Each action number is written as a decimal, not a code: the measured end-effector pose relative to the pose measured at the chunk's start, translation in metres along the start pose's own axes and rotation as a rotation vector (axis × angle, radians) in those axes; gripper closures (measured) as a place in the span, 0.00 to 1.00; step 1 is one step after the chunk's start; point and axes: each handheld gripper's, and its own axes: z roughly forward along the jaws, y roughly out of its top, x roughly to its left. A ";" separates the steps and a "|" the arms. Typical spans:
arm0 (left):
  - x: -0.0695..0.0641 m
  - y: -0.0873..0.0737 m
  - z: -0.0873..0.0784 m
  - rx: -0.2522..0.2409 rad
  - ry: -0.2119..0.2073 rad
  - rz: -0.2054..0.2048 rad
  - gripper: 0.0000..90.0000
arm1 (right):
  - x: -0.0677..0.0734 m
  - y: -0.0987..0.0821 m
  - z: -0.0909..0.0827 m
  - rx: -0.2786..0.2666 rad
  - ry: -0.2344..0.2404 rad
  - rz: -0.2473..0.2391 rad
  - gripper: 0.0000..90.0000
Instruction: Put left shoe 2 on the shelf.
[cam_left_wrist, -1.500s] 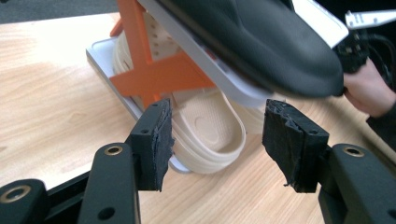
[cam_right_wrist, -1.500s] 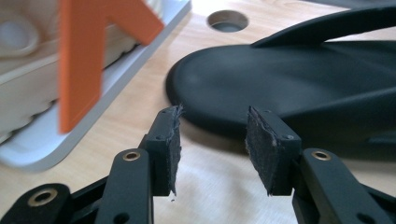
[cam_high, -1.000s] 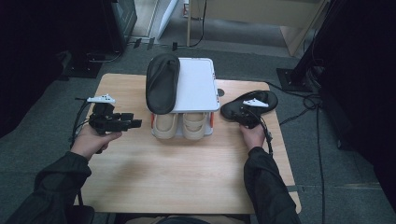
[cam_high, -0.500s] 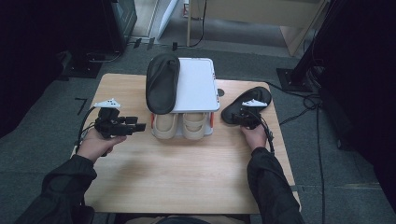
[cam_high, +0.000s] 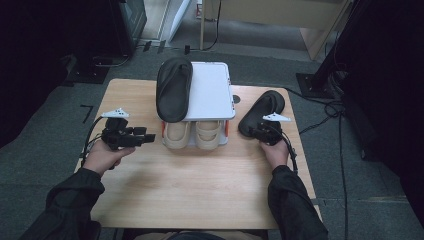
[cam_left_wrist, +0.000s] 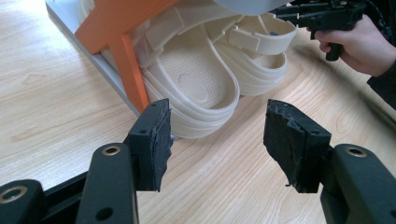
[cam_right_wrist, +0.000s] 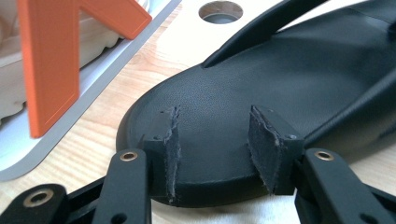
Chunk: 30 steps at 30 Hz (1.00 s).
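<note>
Already one black slipper (cam_high: 174, 88) lies on the white shoe rack's top (cam_high: 210, 92), beige pair (cam_high: 195, 134) beneath. Second black slipper (cam_high: 260, 112) remains on the tabletop (cam_high: 200, 190); right claw (cam_right_wrist: 215, 140) half-open over its heel, no grip evident. Left claw (cam_left_wrist: 217, 140) wide, empty.

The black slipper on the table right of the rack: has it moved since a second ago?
Yes. The black slipper has slid slightly toward the rack, so the gap to the rack's right edge is narrower. The right gripper is at its near end.
</note>
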 end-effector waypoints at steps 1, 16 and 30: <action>0.000 0.000 0.001 0.000 0.000 -0.003 0.46 | 0.000 -0.001 -0.002 -0.003 0.002 0.003 0.60; -0.004 -0.004 0.016 0.018 -0.016 -0.010 0.46 | 0.006 -0.014 -0.021 -0.002 0.026 -0.037 0.61; -0.001 -0.006 0.020 0.006 -0.003 -0.027 0.47 | 0.010 -0.019 -0.031 0.003 0.038 -0.014 0.62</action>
